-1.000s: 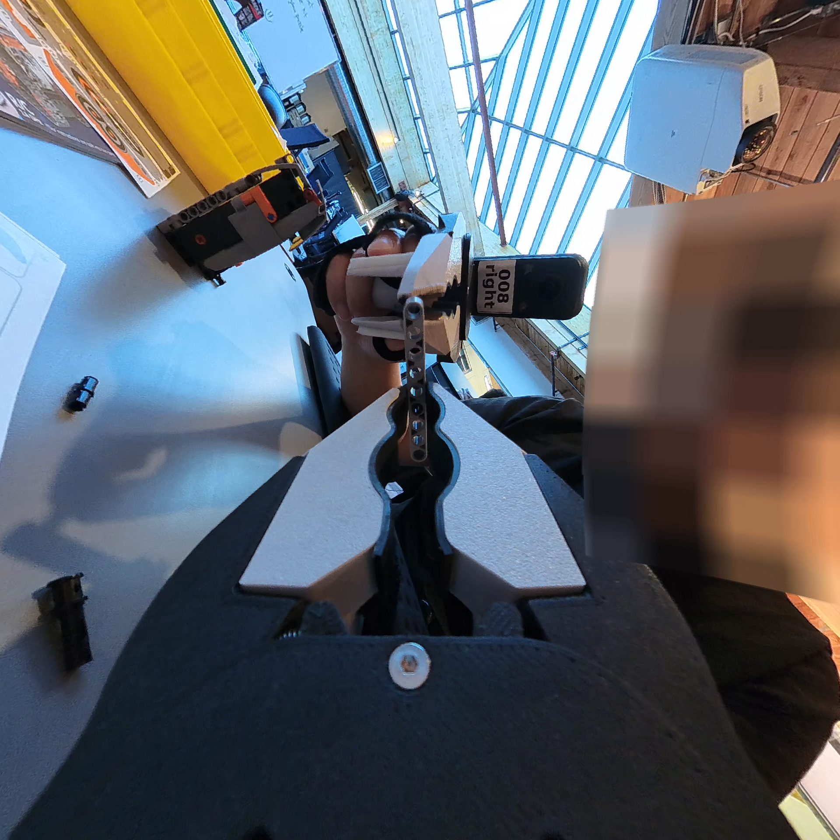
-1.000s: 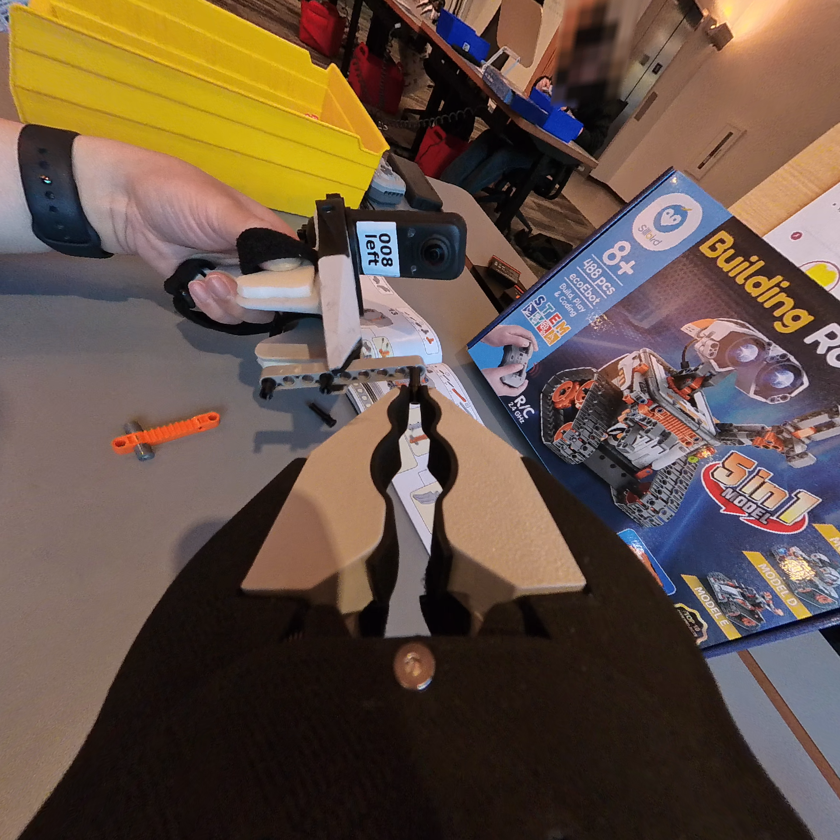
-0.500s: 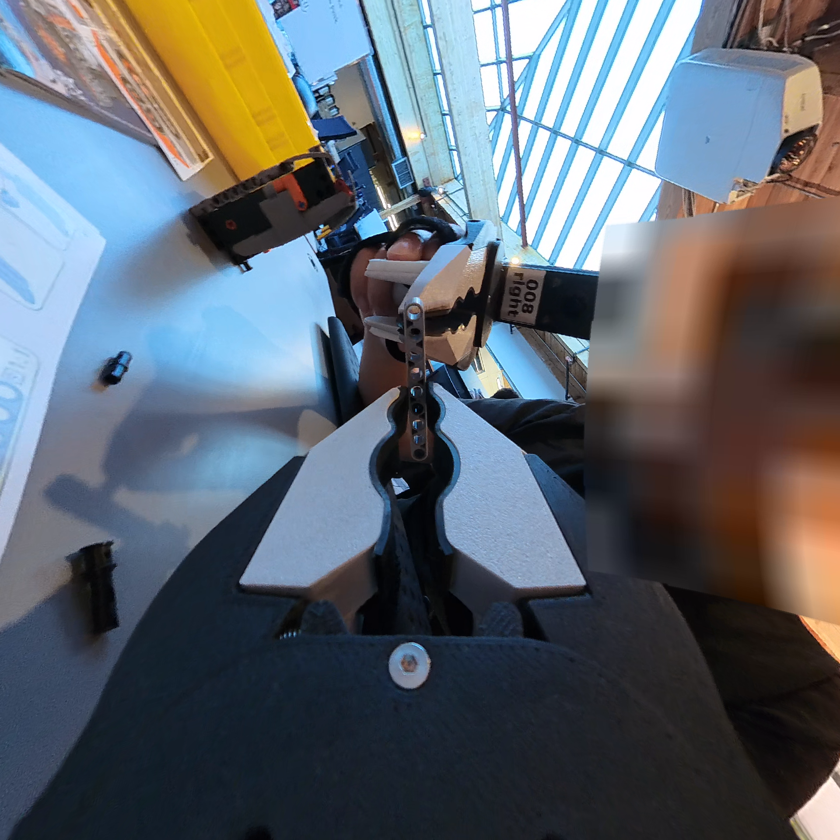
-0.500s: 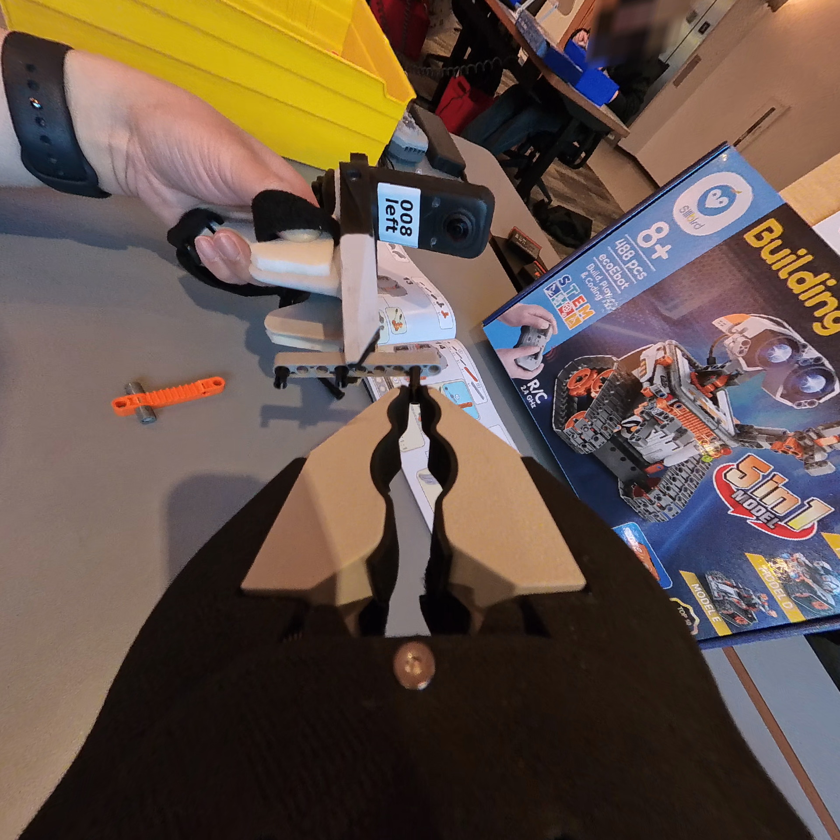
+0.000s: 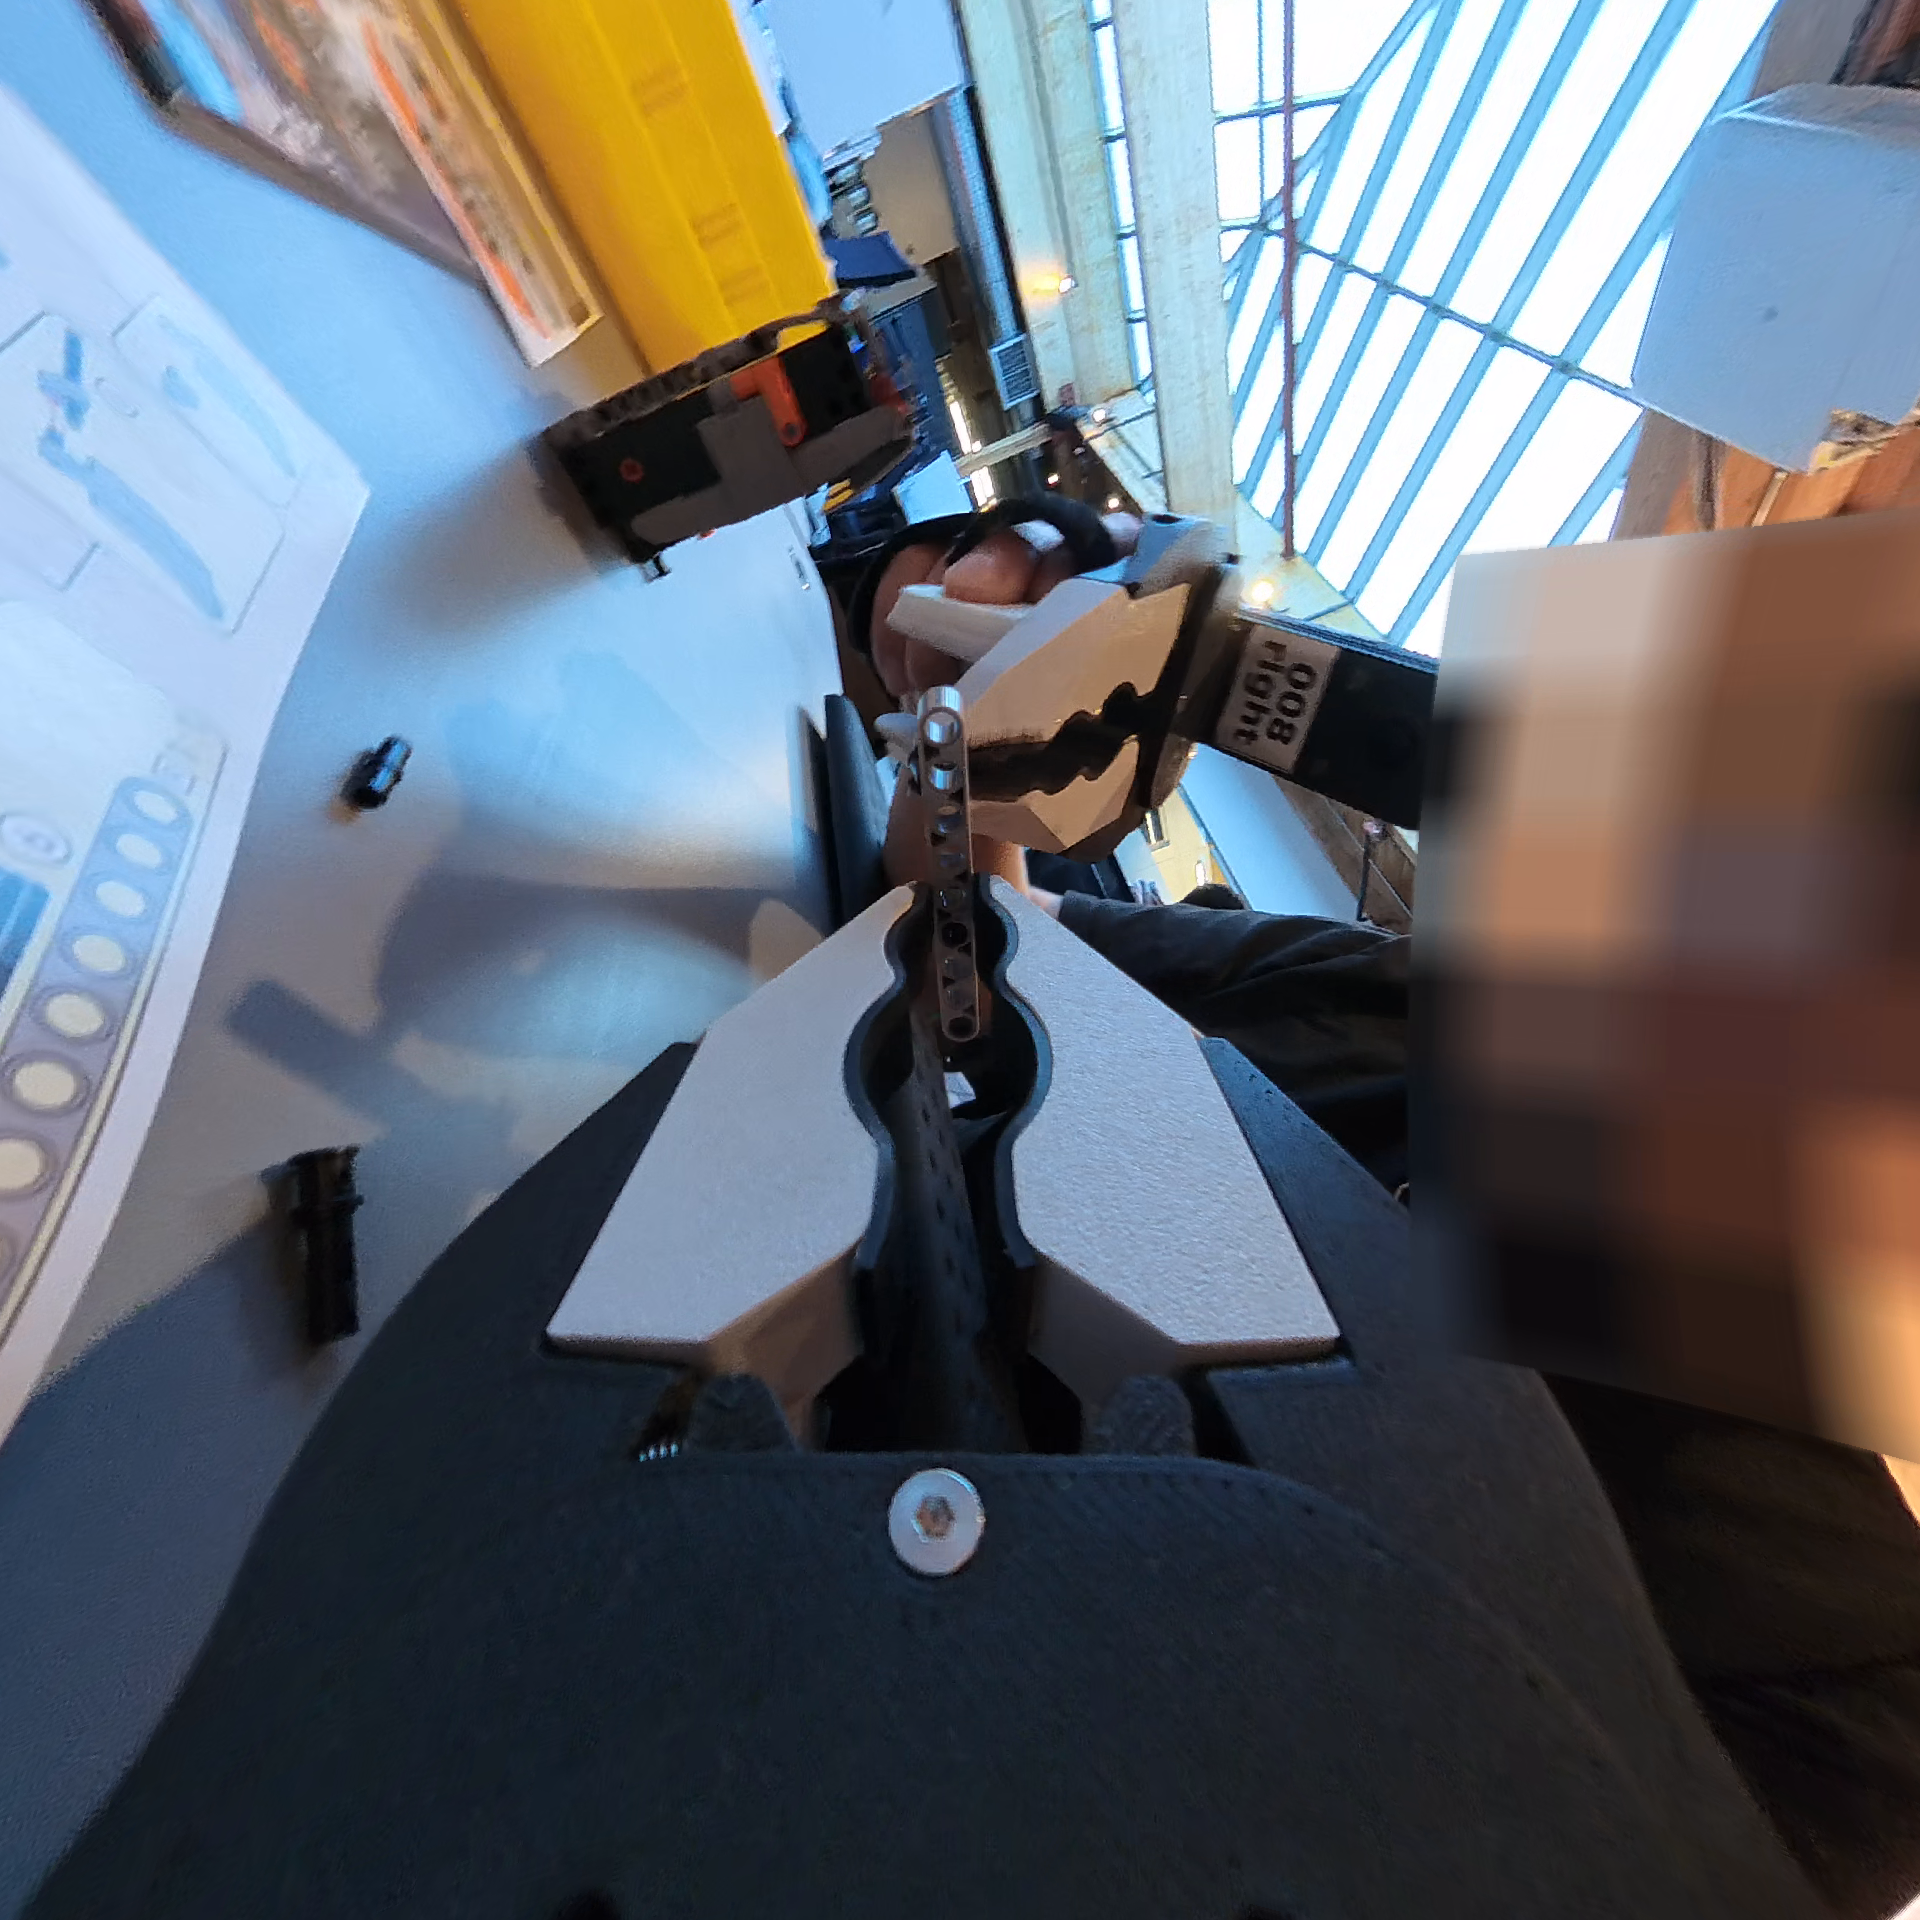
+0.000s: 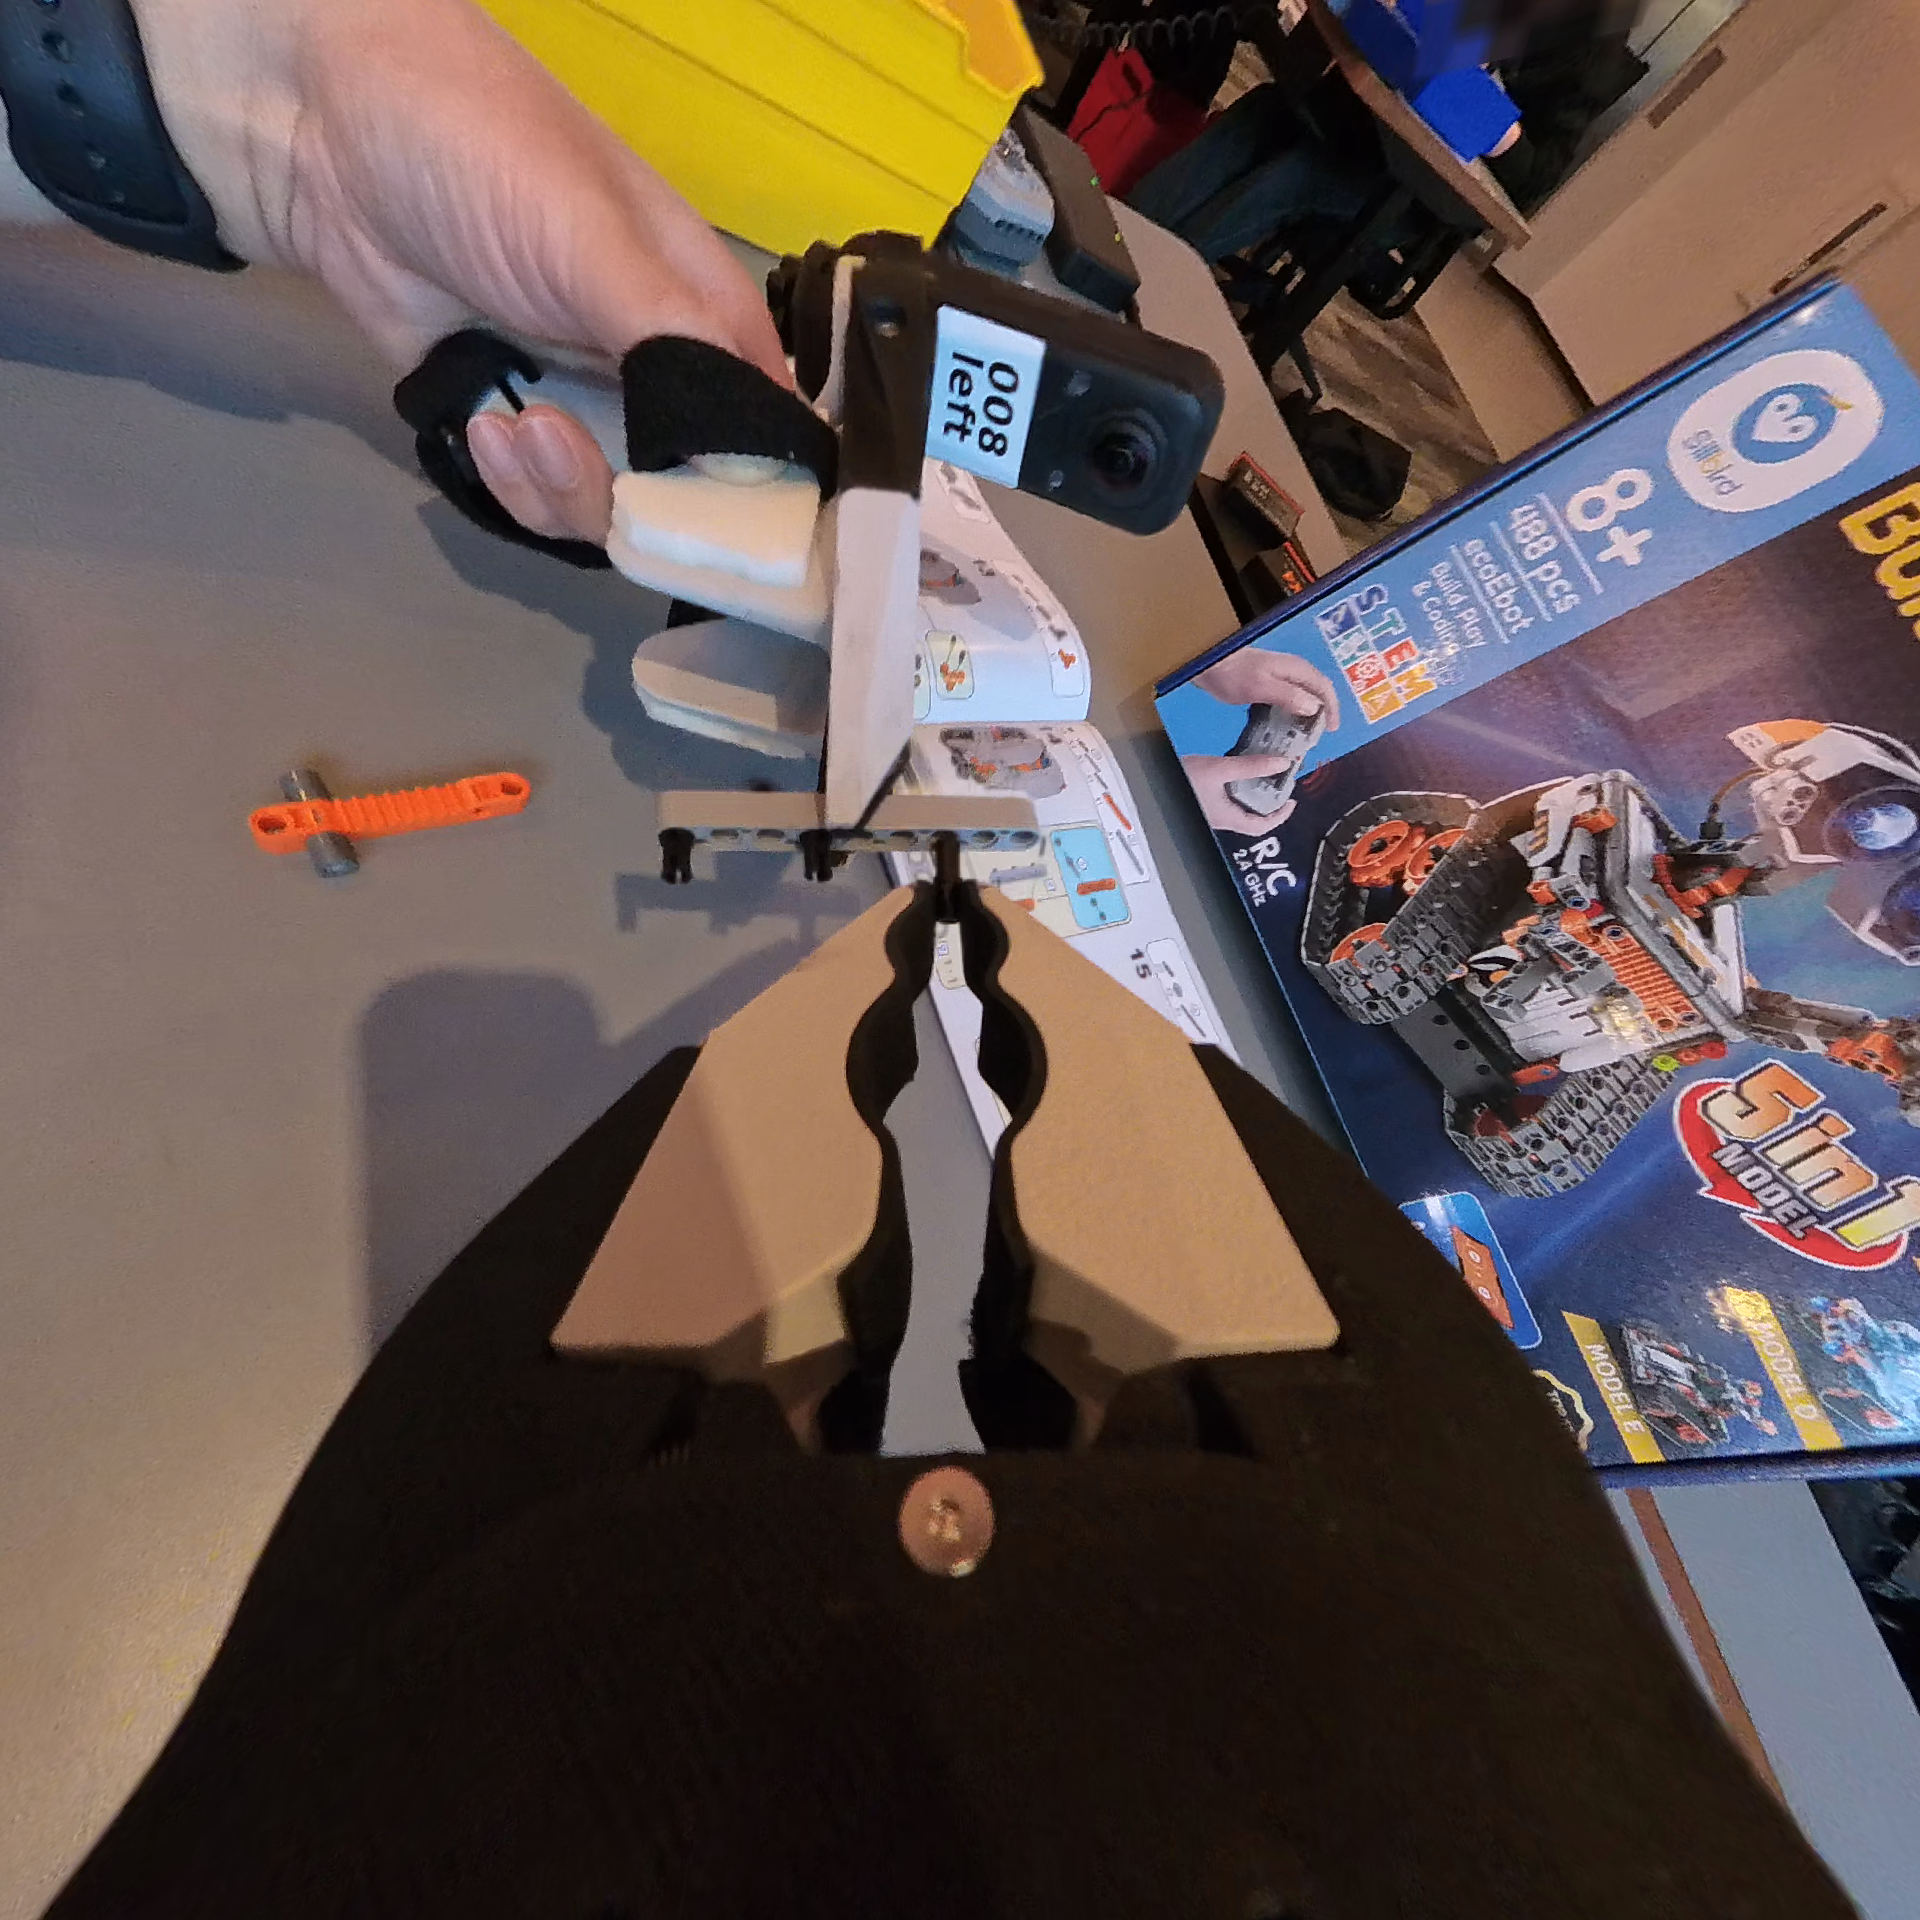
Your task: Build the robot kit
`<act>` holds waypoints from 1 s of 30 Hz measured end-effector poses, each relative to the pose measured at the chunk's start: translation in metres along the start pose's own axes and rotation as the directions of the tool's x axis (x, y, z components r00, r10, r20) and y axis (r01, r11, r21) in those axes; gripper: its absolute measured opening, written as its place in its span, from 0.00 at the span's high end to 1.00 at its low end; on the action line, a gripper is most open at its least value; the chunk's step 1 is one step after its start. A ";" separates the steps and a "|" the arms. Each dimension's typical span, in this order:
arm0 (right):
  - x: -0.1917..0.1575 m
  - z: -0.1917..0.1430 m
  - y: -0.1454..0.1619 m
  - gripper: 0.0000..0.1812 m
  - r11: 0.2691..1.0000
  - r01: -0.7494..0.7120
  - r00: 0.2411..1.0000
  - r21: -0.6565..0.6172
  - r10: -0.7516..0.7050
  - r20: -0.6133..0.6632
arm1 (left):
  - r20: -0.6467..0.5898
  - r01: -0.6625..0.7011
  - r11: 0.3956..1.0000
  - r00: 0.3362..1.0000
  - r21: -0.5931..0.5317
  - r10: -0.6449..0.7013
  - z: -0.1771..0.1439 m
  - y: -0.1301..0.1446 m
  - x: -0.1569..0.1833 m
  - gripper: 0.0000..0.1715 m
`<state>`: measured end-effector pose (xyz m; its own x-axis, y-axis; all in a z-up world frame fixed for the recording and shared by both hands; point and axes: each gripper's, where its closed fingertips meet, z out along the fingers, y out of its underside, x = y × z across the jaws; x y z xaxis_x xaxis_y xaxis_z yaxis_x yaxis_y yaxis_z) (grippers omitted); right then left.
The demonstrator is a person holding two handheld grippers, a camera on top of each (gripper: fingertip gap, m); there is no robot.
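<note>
Right wrist view: the right gripper point(image 6: 948, 902) pinches a small black pin point(image 6: 947, 871), its tip touching a hole in the grey beam point(image 6: 847, 837). The left gripper point(image 5: 948, 914) squeezes that beam point(image 5: 951, 883) above the table point(image 6: 208, 1039). An orange rack point(image 6: 390, 810) lies near.

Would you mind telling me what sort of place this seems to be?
Probably a shared workshop or makerspace: a grey table with a building-kit box, yellow bins, more worktables behind, and a glazed roof.
</note>
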<state>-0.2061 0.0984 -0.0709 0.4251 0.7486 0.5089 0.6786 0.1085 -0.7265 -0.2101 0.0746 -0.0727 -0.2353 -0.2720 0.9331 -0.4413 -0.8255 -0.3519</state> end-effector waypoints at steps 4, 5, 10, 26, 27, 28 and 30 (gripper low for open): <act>-0.008 0.005 0.006 0.99 0.997 0.069 0.998 -0.041 -0.069 0.014 | 0.041 0.049 0.999 0.998 -0.019 -0.049 -0.001 0.006 -0.010 0.98; -0.010 0.007 0.008 0.99 0.995 0.084 0.996 -0.054 -0.083 0.018 | 0.059 0.063 0.998 0.996 -0.024 -0.061 -0.001 0.008 -0.013 0.98; -0.022 0.018 0.017 0.99 0.984 0.145 0.989 -0.102 -0.142 0.038 | 0.111 0.146 0.989 0.984 -0.039 -0.141 -0.003 0.018 -0.028 0.98; -0.044 0.029 0.020 0.99 0.956 0.290 0.956 -0.050 -0.286 0.069 | 0.188 0.222 0.968 0.962 -0.117 -0.198 -0.003 0.035 -0.043 0.98; -0.045 0.029 0.020 0.99 0.958 0.284 0.957 -0.045 -0.280 0.074 | 0.188 0.222 0.968 0.962 -0.120 -0.198 -0.003 0.035 -0.043 0.98; -0.045 0.029 0.020 0.99 0.959 0.282 0.957 -0.041 -0.279 0.076 | 0.188 0.221 0.968 0.962 -0.121 -0.197 -0.002 0.035 -0.042 0.98; -0.044 0.029 0.020 0.99 0.959 0.280 0.958 -0.041 -0.277 0.072 | 0.190 0.219 0.968 0.962 -0.120 -0.195 -0.002 0.035 -0.042 0.98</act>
<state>-0.2288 0.0861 -0.1209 0.1758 0.7346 0.6553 0.7943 0.2874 -0.5353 -0.2176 0.0586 -0.1247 0.0236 -0.1948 0.9806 -0.5827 -0.7997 -0.1448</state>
